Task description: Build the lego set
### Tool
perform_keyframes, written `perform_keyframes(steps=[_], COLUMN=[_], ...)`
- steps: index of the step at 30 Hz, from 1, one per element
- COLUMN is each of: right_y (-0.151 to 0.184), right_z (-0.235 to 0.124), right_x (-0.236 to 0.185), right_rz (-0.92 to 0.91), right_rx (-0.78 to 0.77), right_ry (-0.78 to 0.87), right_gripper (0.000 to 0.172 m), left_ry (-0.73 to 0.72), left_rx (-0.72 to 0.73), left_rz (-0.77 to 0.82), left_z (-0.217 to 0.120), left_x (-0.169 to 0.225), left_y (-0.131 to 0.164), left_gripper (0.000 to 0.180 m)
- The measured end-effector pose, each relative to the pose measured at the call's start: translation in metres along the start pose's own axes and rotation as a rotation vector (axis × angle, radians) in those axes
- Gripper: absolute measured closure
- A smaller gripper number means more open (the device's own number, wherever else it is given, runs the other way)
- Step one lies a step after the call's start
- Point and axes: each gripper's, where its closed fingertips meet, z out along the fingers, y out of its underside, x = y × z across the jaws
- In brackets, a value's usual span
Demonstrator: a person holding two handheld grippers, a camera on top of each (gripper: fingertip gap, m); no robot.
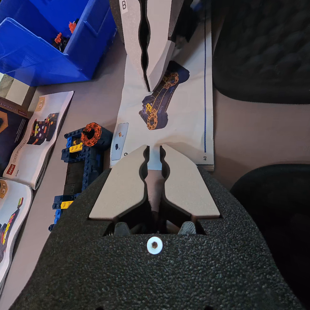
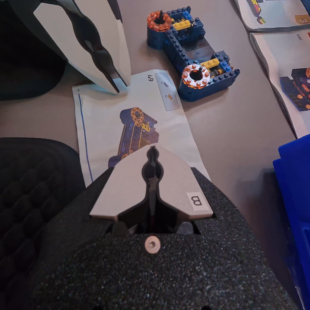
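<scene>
An open instruction booklet page [image 1: 184, 117] with a drawing of a blue brick model lies on the grey table. My left gripper [image 1: 154, 146] is open by a narrow gap, with its tips down on the page's near edge and bare paper between them. The right wrist view shows it [image 2: 121, 88] at the page's far edge. My right gripper [image 2: 153, 146] is shut, its tips resting on the page [image 2: 104, 120] over the drawing. The left wrist view shows it [image 1: 149, 89] from the front, also shut. A dark blue brick model [image 2: 189, 43] with two orange rings stands beside the page.
Blue bins [image 1: 42, 50] with small parts stand beyond the model; one [image 2: 293, 184] is close on my right. Two more booklets [image 1: 38, 134] [image 1: 10, 218] lie beside the model [image 1: 80, 159]. Black padded shapes [image 1: 261, 50] [image 2: 33, 184] border the table edge. The left gripper's tips are roughly 8 cm from the right gripper's.
</scene>
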Motion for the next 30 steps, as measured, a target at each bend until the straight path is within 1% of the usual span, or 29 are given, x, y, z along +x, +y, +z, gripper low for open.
perform_keyframes(steps=[20,23,25,27,29,30], right_y=[0.0,0.0,0.0,-0.001,-0.001,-0.001], right_z=[0.0,0.0,0.001,0.001,0.001,0.001], right_x=[0.0,0.0,0.0,0.0,0.0,0.0], right_rz=[0.02,0.016,0.018,0.021,0.022,0.021], right_rx=[0.001,0.0,0.001,0.001,0.001,0.001], right_ry=[-0.017,-0.013,-0.015,-0.017,-0.018,-0.018], right_gripper=[0.172,0.172,0.172,0.172,0.172,0.172], left_ry=[-0.002,-0.013,-0.032,-0.106,-0.277,-0.365], left_rx=[0.001,0.003,0.013,0.056,0.136,0.206], left_rz=[0.004,-0.007,-0.024,-0.062,-0.174,-0.254], left_z=[0.0,-0.001,-0.003,-0.014,-0.043,-0.064], left_x=[0.0,-0.002,-0.006,-0.022,-0.059,-0.078], left_y=[0.0,0.0,0.0,-0.001,-0.004,-0.008], left_gripper=[0.17,0.165,0.157,0.145,0.141,0.142])
